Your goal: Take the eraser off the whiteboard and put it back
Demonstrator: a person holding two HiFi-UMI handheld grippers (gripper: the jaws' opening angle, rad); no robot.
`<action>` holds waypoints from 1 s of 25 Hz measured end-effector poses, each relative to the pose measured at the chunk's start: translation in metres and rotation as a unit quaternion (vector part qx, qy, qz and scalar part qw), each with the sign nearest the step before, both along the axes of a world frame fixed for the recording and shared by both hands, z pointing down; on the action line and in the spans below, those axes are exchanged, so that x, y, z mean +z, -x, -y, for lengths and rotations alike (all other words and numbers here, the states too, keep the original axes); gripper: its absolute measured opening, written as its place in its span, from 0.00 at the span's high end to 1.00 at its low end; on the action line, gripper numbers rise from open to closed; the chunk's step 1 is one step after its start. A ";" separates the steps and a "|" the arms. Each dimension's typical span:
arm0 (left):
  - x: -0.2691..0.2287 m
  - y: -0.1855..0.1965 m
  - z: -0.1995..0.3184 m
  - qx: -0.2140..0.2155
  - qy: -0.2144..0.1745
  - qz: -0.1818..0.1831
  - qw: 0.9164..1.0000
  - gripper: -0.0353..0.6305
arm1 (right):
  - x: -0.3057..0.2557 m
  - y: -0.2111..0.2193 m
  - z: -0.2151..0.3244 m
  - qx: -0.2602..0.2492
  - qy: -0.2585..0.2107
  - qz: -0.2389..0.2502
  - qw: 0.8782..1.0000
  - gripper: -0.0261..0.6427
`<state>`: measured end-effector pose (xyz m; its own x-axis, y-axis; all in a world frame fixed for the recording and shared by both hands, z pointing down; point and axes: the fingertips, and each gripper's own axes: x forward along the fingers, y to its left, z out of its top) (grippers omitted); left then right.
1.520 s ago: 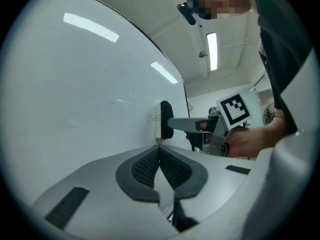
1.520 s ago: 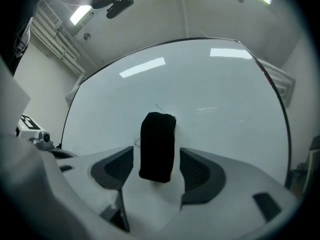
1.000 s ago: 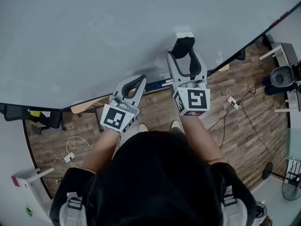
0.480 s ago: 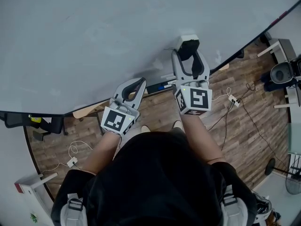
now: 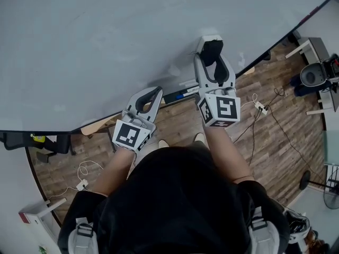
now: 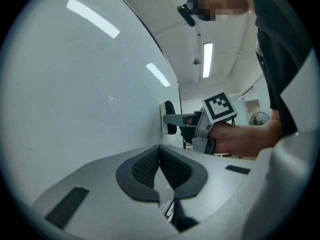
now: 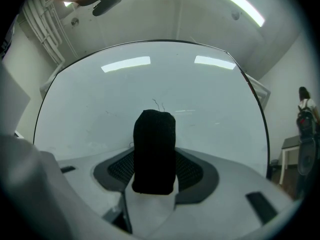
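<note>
Eraser (image 7: 154, 134) clasped against whiteboard (image 5: 106, 36), near its lower edge
Left gripper (image 5: 153, 92) hangs close to the board, jaws together, empty. Right gripper (image 5: 213, 57), jaws just been closing, pinches the black eraser between its pads.

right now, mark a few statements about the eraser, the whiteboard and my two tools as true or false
1. The eraser stands between the right tool's jaws. True.
2. The left tool is holding the eraser. False: its jaws are together with nothing between them.
3. The eraser hangs in the air, well away from the whiteboard. False: it sits against the whiteboard, and the right tool's jaws have just been closing on it.
4. The left tool's jaws are together. True.
</note>
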<state>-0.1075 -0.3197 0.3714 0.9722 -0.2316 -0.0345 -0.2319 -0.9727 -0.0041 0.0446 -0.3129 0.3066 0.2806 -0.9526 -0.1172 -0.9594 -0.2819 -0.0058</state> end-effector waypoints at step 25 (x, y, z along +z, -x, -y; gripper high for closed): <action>0.005 -0.022 -0.066 0.009 -0.003 0.010 1.000 0.96 | 0.022 0.039 -0.095 -0.158 -0.006 0.009 0.987 0.62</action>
<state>-0.0859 -0.2536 0.3763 0.9768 -0.2135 -0.0166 -0.2137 -0.9768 -0.0133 0.0058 -0.2180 0.3284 -0.0278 -0.9917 -0.1257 -0.9992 0.0312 -0.0253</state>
